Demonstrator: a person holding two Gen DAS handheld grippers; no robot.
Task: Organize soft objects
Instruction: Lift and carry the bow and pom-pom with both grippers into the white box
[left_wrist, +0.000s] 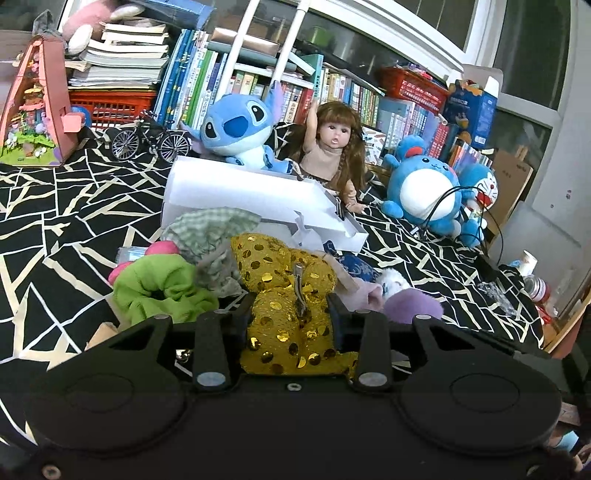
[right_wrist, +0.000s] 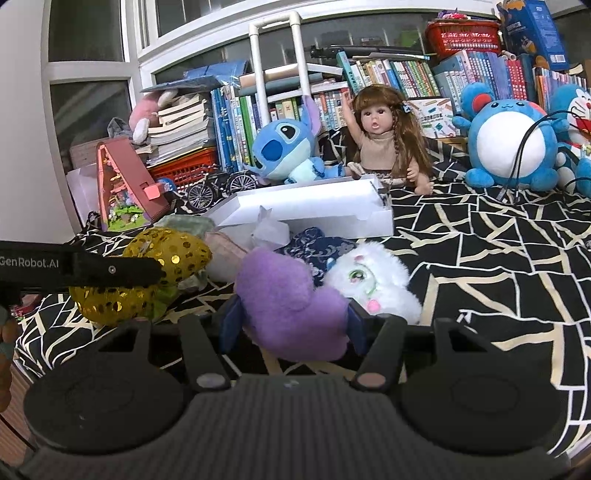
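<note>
Left wrist view: gold sequined bow (left_wrist: 291, 314) is pinched between the pads of the left gripper (left_wrist: 291, 317), jaws narrowed onto its middle, presumably because the knot is the firmest part of a floppy item. Its metal clip faces up, and the lobes spill ahead of and below the fingers. Just left of the gripper a green scrunchie (left_wrist: 162, 288) is seen; ahead, a checked cloth (left_wrist: 210, 225), then the white box (left_wrist: 258, 195) lying open, judged the likely drop place for the small items. In the right wrist view, a purple plush (right_wrist: 291, 306) is clamped by the right gripper (right_wrist: 291, 321), jaws held moderately wide since the plush is bulky and is squeezed only at its flanks. A white fluffy toy (right_wrist: 369, 284) lies just ahead-right of it, touching, with a dark blue patterned cloth (right_wrist: 317, 251) beyond. Both items appear to be grasped together so that the pile can be cleared in one pass. The same bow is seen to the far left there, under the other gripper's arm.
</note>
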